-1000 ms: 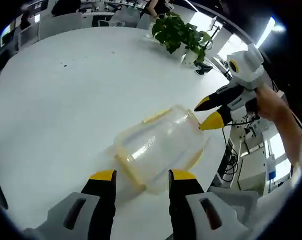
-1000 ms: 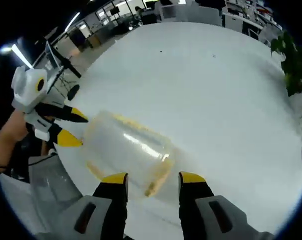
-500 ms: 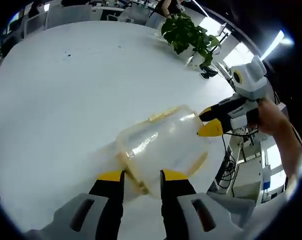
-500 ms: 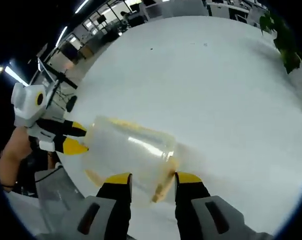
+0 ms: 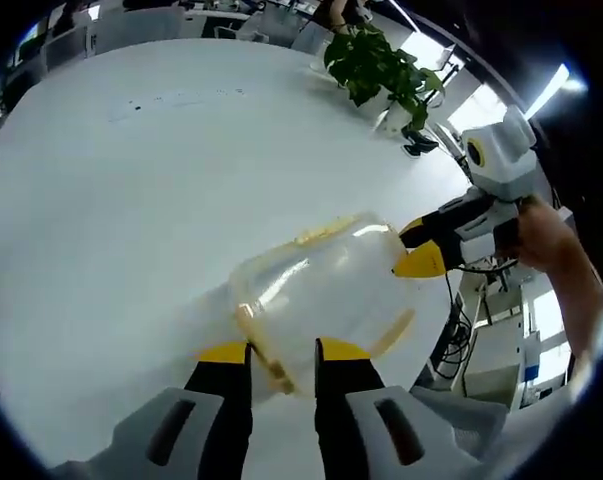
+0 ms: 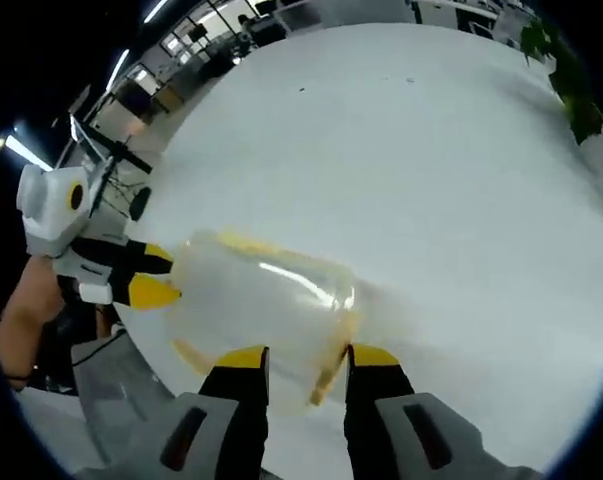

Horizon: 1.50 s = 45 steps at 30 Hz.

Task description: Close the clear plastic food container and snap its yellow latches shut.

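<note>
Two grippers are on the clear plastic food container (image 5: 326, 290), one at each end, and that is where my worry starts. In the left gripper view my left gripper (image 5: 281, 352) has its jaws drawn in close around a yellow latch (image 5: 261, 345) at the near end; in the right gripper view my right gripper (image 6: 303, 353) is likewise narrowed on the latch (image 6: 331, 375) at the opposite end. I judge both are clenched on latches, though I cannot see whether either latch has clicked home.

The container sits on the white tabletop (image 5: 131, 180), close to the edge nearest the person, beyond which chair parts and cables show. That is the main hazard: a push from one side that is not matched by the other could slide the light, slippery box off that edge. The walls also look thin, so squeezing too hard may bow the lid and leave a latch half-seated. If a jaw slips off the narrow yellow strip, the box could twist out from between both grippers.

The potted plant (image 5: 376, 65) stands at the far edge, well apart, and poses no obstacle.
</note>
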Tool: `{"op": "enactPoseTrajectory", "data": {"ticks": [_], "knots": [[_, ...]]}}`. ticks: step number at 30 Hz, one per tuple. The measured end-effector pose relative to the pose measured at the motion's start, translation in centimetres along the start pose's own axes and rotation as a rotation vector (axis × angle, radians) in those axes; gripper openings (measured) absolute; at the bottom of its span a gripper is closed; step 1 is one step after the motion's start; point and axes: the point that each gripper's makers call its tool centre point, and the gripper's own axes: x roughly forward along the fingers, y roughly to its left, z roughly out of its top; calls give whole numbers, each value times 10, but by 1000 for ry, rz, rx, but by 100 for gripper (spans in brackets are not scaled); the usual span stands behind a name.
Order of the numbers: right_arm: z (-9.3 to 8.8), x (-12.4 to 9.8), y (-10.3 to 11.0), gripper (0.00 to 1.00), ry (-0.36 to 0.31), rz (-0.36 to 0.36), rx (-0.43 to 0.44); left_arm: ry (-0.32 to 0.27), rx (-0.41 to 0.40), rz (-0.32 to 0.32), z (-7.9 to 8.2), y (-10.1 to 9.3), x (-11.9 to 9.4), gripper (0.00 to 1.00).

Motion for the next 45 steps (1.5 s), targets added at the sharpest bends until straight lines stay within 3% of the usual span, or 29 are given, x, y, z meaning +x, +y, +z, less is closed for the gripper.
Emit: {"op": "enactPoseTrajectory", "data": {"ticks": [6,18,23,25,27,33,36,45], "knots": [[-2,4,4,28,3,-24,7,2,14,8,2,-1,2,21],[-9,8,7,31,-13,-4,34,-6,-2,-11,3,3,2,25],[-8,7,7,31,-1,-13,7,-13,-11,-22,4,3,2,26],[-9,6,6,31,12,-25,-43,-6,3,-30,3,2,0,26],[-7,2,2,30,31,-78,-165,-16,8,-35,5,3,-3,30],[-4,-1,7,32,62,-73,-231,-14,113,-20,10,5,-12,32],[-3,-2,7,32,76,-74,-289,0,208,-4,9,5,-16,32],[-5,-1,11,34,122,-57,-415,39,321,-8,6,5,-17,34]]}}
